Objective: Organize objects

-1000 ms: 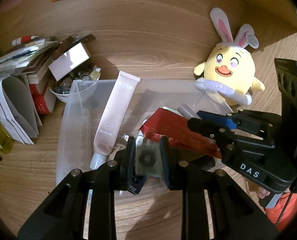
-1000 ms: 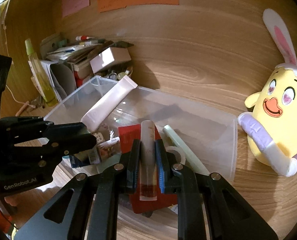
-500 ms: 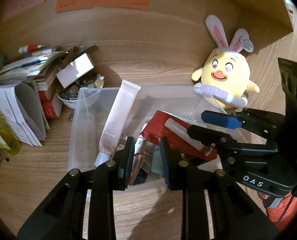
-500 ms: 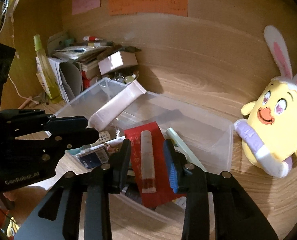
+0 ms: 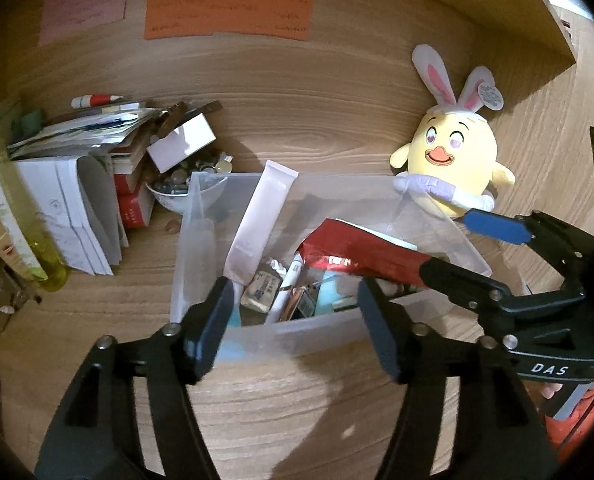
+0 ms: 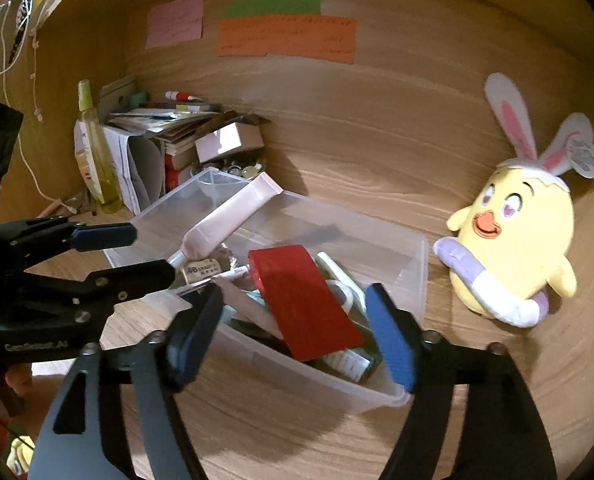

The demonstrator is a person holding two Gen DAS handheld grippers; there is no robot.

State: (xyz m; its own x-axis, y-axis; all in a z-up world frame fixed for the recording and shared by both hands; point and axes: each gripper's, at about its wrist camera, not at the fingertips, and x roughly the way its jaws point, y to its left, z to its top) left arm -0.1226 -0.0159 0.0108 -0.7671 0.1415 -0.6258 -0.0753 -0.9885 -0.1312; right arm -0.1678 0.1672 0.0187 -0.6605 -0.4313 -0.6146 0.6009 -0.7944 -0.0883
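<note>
We are looking into a home desk nook — wood-grain desk [image 5: 257, 400], coloured sticky notes [image 5: 225, 16] on the back panel. A plush chick [image 6: 513, 248], stacked papers [image 5: 69, 184] and a clutter-filled bin [image 6: 413, 264] show it.

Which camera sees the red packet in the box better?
The right wrist view: the red packet lies flat-on, its whole face clear. In the left wrist view it is foreshortened, and the right gripper covers its end.

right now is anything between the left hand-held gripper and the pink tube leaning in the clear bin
Only the bin's near wall. The left hand-held gripper hangs open outside the clear bin, whose front wall stands between it and the pink tube. The tube's upper end pokes above the far rim, reachable from above.
</note>
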